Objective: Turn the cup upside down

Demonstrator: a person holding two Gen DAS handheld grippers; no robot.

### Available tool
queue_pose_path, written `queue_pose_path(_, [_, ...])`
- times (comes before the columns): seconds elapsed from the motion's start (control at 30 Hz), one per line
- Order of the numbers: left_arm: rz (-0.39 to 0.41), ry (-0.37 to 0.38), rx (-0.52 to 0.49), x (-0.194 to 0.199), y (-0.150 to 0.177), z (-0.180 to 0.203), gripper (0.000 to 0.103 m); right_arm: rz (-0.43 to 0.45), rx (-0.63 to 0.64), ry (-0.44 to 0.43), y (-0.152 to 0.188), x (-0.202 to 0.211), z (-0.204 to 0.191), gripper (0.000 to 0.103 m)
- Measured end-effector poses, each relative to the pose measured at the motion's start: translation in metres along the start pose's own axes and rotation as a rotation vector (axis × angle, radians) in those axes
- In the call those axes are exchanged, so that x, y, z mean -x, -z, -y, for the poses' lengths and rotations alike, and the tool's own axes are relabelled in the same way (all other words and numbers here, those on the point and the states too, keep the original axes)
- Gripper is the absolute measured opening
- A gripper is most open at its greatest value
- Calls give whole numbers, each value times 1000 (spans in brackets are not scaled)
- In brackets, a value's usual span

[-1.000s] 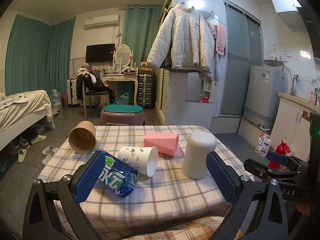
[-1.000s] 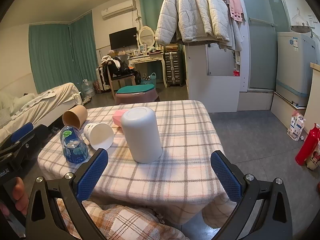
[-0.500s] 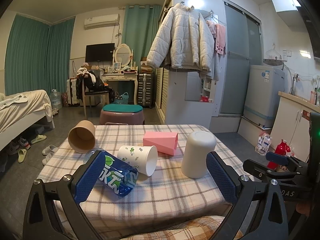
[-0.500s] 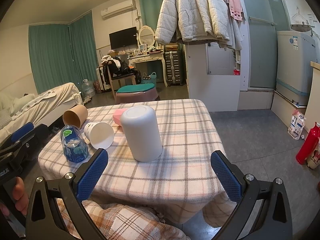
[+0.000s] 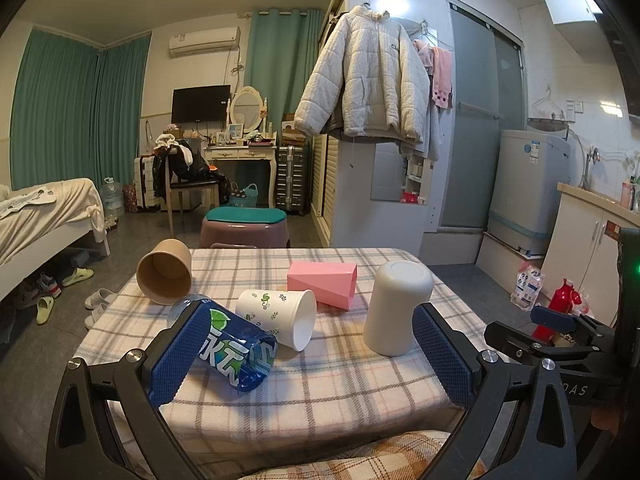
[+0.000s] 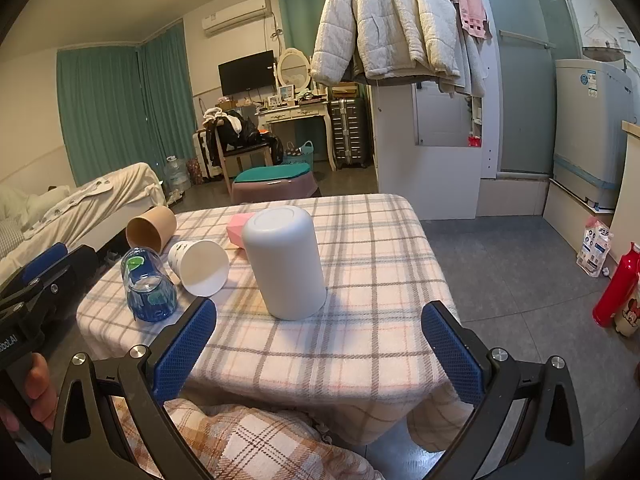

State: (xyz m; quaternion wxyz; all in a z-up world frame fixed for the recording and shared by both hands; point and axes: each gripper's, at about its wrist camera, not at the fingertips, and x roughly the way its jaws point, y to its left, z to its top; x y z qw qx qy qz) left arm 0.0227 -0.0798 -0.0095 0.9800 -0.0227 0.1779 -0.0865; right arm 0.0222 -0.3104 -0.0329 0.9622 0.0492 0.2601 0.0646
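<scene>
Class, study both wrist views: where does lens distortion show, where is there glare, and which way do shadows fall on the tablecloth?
Left wrist view: dark fisheye corners, wardrobe lines bowed, glare from the bright light above the jacket; the white cup is sharp. Right wrist view: same vignette and bowing; the white cup casts a soft shadow to its right on the tablecloth.

I am looking into a small home, all in one room. I see a bed (image 5: 44, 208), a TV (image 5: 201, 103), a puffy coat (image 5: 366, 80) hanging up, a washing machine (image 5: 530, 184), and a low table (image 5: 320, 376) with a checked cloth.
</scene>
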Motion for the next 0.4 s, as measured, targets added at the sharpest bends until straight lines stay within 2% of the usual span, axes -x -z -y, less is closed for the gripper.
queue_pose_path(0.4, [-2,-15,-2,-3,8,1,103,-12,0,1,3,-1,-3,103])
